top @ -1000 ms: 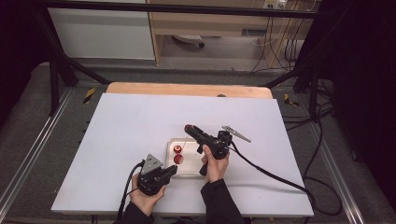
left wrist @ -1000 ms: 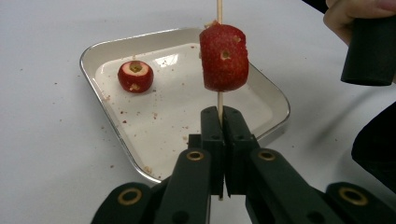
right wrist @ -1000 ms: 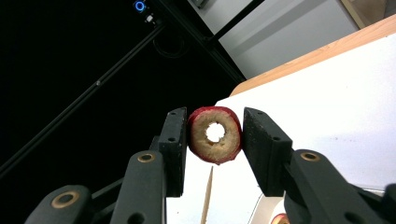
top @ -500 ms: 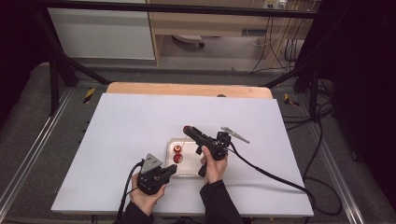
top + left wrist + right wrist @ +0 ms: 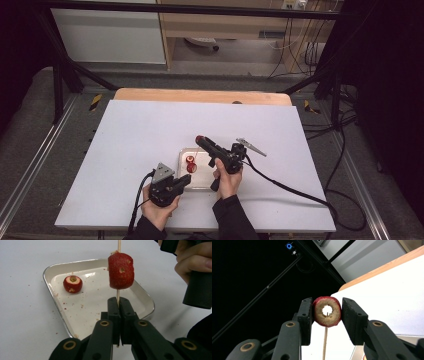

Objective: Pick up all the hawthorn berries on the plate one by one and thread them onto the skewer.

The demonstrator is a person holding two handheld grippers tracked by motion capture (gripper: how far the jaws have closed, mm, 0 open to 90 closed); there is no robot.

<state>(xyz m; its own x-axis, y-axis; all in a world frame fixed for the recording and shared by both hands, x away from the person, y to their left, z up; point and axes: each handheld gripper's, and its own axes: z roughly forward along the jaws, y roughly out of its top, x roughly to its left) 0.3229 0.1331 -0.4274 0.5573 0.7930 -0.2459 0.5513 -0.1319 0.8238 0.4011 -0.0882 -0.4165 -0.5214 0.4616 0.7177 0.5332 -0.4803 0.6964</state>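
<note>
Nothing has shifted since a second ago: both my hands keep still over the counter [image 5: 125, 135]. My left hand-held gripper [image 5: 119, 305] stays clamped on the wooden skewer [image 5: 118, 293], upright above the steel tray [image 5: 58, 317]. My right hand-held gripper [image 5: 327, 312] pinches the cored red fruit slice [image 5: 327, 311], the skewer's tip at its hole. Another slice [image 5: 72, 284] lies in the tray.

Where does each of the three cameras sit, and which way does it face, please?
High view: above the near edge, looking forward and down on the table; forearms and both hands.
Left gripper view: on the left gripper, along shut jaws pinching the skewer.
Right gripper view: on the right gripper, tilted upward.
Both gripper views share the skewer.
</note>
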